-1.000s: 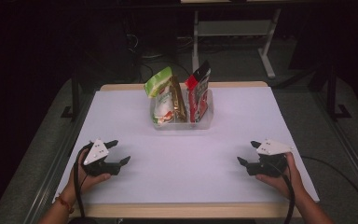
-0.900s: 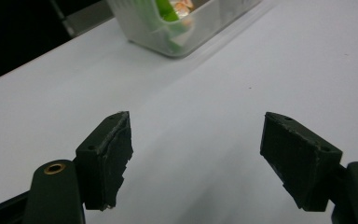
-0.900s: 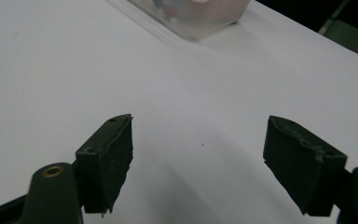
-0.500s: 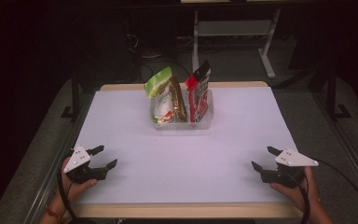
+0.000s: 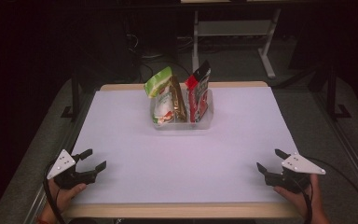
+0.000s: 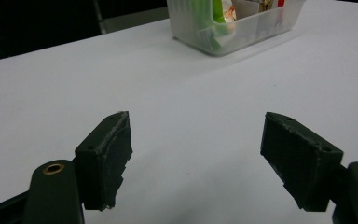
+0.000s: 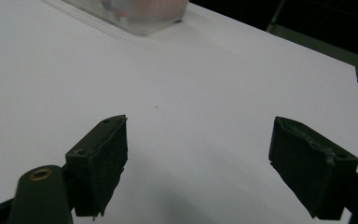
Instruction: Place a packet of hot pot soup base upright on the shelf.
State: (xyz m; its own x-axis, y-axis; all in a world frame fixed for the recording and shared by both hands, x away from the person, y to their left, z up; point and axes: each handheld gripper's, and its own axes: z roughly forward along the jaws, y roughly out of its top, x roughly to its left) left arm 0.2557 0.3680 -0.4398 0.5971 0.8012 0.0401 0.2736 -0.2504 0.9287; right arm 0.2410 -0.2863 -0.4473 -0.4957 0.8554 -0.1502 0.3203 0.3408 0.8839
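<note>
My left tool [image 5: 89,159] and right tool [image 5: 269,162], both spread and empty, flank the counter [image 5: 186,158]; the snack bin [image 5: 182,122] sits at twelve o'clock, roughly equidistant.

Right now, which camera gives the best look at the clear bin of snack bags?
The high view: the whole clear bin and upright bags show. The left gripper view cuts off its top; the right gripper view catches a blurred corner.

You've got one surface [image 5: 121,140] and one clear bin [image 5: 182,122] on it. Three packets stand in the bin: one green [image 5: 157,81], one brown [image 5: 178,98], one red [image 5: 198,91]. You hold two grippers, left [image 5: 91,159] and right [image 5: 266,161], two fingers each.
</note>
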